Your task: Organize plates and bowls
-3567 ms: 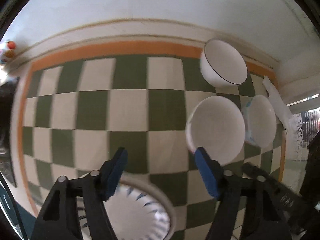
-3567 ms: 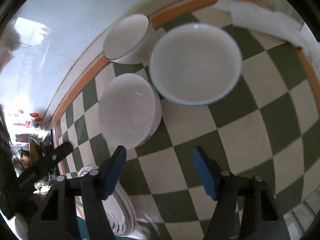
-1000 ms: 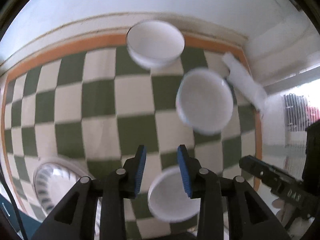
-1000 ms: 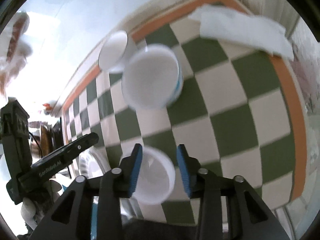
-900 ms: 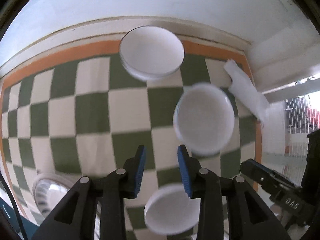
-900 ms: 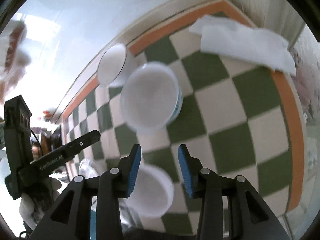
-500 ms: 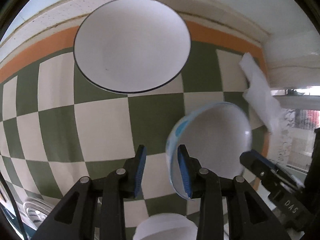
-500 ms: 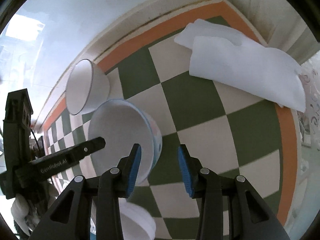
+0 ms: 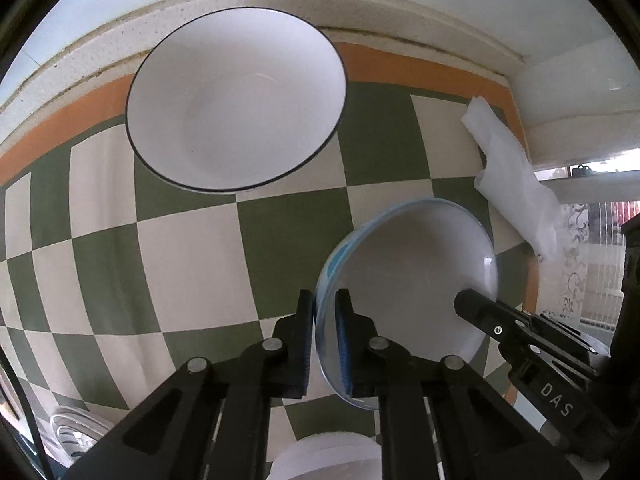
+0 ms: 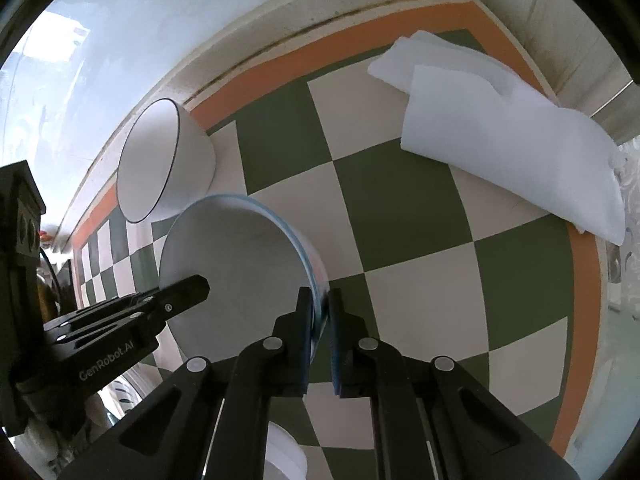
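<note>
Blue-rimmed bowl point(image 9: 412, 280), near the checkered tablecloth's point(image 9: 192, 264) far right corner, pinched at opposite rim points by left gripper point(image 9: 325, 344) and right gripper point(image 10: 320, 336), both clenched on it. Likely rigid, glazed, slippery and breakable ceramic: the thin rim is the only hold, so two-sided support suits it.

Green-and-cream checked tablecloth point(image 9: 192, 248) with an orange border; at 12 o'clock a white bowl point(image 9: 236, 96) with a thin black rim line; at 3 o'clock a white bowl with pale blue rim point(image 9: 412, 280); white cloth point(image 10: 508, 140); black grippers with blue pads point(image 9: 343, 344)
</note>
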`<state>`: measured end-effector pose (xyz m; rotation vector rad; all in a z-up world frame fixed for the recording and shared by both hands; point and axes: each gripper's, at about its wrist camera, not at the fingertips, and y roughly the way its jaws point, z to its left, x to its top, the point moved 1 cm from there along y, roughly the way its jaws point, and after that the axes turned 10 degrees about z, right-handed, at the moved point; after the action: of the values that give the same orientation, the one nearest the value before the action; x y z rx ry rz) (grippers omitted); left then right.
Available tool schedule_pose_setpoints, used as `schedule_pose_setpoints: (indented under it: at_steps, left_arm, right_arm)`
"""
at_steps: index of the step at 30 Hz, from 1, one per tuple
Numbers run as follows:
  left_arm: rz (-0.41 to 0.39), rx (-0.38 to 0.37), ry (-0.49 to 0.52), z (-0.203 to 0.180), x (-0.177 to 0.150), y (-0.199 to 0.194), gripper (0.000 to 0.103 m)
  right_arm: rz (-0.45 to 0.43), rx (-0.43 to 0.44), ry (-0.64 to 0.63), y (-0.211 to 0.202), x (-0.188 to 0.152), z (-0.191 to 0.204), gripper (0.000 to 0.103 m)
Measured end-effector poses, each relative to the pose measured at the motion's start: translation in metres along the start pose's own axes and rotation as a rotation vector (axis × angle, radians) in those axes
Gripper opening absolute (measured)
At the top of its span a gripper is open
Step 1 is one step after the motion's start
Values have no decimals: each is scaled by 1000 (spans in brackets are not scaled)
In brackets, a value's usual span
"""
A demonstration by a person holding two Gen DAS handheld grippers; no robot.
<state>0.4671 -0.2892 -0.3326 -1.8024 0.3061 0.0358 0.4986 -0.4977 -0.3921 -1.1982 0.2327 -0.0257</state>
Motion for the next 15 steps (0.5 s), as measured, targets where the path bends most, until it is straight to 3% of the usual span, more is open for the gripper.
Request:
schedule_pose_setpoints:
  at_steps: [9,15]
  left_arm:
    - [-30,-18,20,-5,-26,-33,9]
    - [-31,-15,46,0,-70,-53,9]
  right_arm:
    - [-33,27,-2,-33,-32,11,9]
    - [-43,16,-34,-57,-85,27,9]
